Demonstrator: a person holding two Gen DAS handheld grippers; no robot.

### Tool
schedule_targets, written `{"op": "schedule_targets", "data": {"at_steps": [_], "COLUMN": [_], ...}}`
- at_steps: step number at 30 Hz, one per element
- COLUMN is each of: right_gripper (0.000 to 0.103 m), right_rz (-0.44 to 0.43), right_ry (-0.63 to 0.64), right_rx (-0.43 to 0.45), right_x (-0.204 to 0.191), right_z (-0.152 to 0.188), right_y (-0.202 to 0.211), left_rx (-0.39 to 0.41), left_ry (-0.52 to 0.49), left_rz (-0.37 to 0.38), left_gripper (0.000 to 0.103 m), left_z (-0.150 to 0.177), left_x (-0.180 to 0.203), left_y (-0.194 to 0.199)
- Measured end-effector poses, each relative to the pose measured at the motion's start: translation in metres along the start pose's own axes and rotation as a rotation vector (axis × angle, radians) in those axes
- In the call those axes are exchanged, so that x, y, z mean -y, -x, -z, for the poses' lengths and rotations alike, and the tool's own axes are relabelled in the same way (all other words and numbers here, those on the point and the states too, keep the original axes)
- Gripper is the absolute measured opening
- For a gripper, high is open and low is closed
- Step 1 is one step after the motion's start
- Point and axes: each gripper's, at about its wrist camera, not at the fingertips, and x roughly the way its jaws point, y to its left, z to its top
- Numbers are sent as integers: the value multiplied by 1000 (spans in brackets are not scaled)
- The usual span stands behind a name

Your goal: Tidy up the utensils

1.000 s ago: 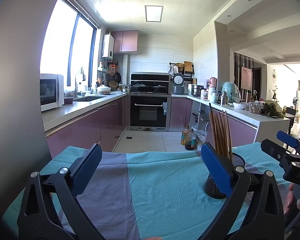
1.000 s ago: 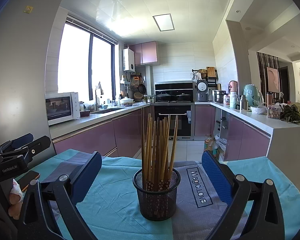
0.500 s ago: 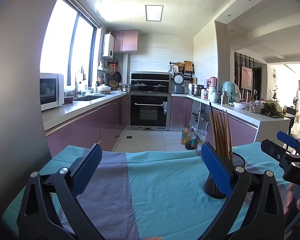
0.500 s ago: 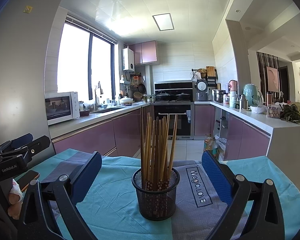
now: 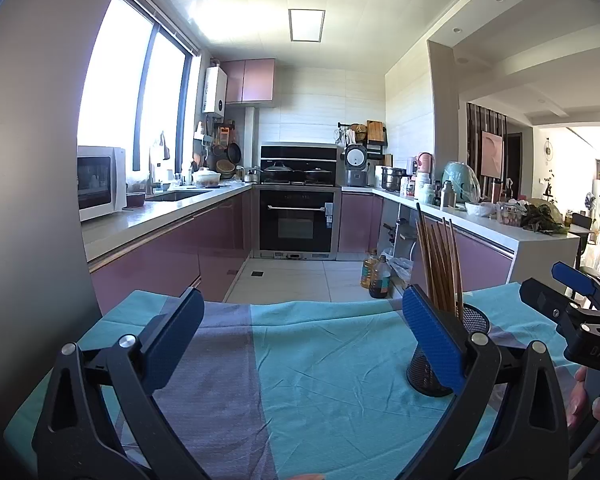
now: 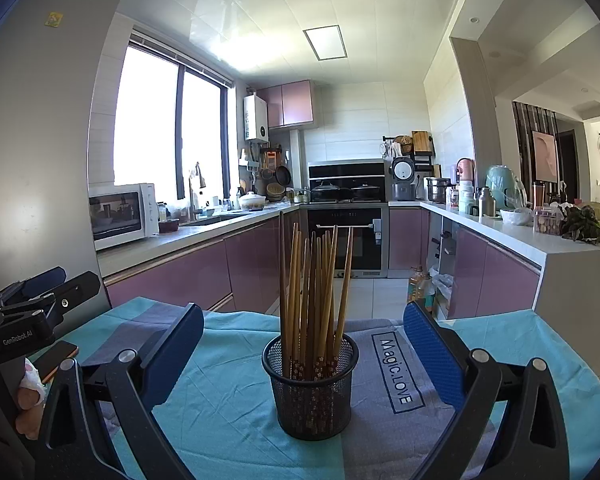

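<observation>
Both claws are wide open and hold nothing. Right claw [image 6: 302,354] sits just in front of the black mesh cup [image 6: 311,388] full of chopsticks [image 6: 312,292]. Left claw [image 5: 300,336] hangs over the blue cloth [image 5: 332,364] on the tabletop, left of the cup.

My wooden chopsticks [image 6: 315,296] stood upright, fanned out a little, in a black mesh cup [image 6: 311,392]. The cup sat near the middle of the tablecloth [image 6: 220,400].
</observation>
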Motion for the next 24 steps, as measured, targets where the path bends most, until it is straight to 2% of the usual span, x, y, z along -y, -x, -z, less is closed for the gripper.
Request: {"op": "schedule_targets", "data": {"at_steps": [16,19,21,24], "right_gripper": [97,97,97,97], "right_rz": [2,3,10,51], "right_ry": [-4,-12,-27,-51], "right_rx": [-21,-51,-97,-230], "right_x": [3,9,17,39], "right_z": [2,6,10,23], "right_y": [-4,-9,-16,-37], "left_rx": [-29,-109,-220,-391], "left_ry": [-14,-13,-18,-5], "left_rz": [-19,-11,-15,-28], "left_gripper": [98,98,98,98], "left_z": [6,12,21,38], "left_x": [1,2,2,-4], "left_y": [-14,-33,-59,-104]}}
